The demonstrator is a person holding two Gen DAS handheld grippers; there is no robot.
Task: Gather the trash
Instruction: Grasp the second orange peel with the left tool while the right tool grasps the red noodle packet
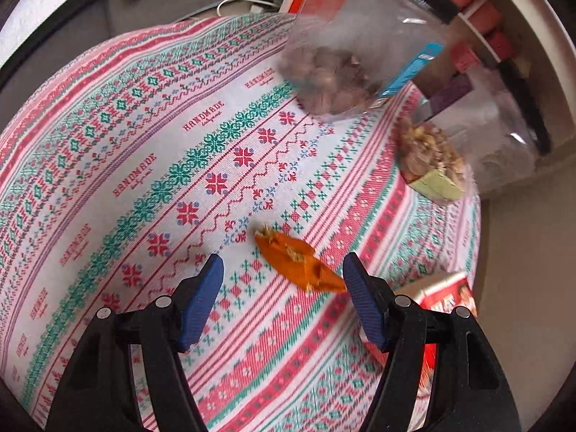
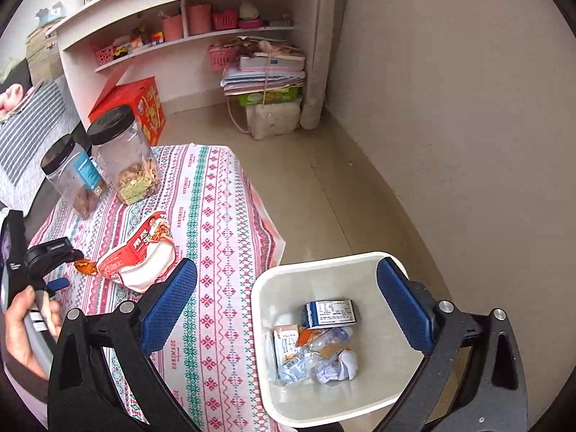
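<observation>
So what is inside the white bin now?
The white bin holds a blue and white carton, clear plastic wrappers and crumpled paper. Whatever lies under that pile is covered.

Blurred jars, cut-off wrapper, half-hidden peel

Beyond the left claw (image 1: 282,277), two clear jars (image 1: 334,72) smear with motion blur, contents unreadable; the red noodle wrapper (image 1: 450,293) right of that claw is hidden behind its finger and cut short. In the right wrist view the orange peel (image 2: 86,265) shows only partly under the left claw, and the bin's (image 2: 316,264) near rim is hidden behind the right claw (image 2: 288,300).
</observation>
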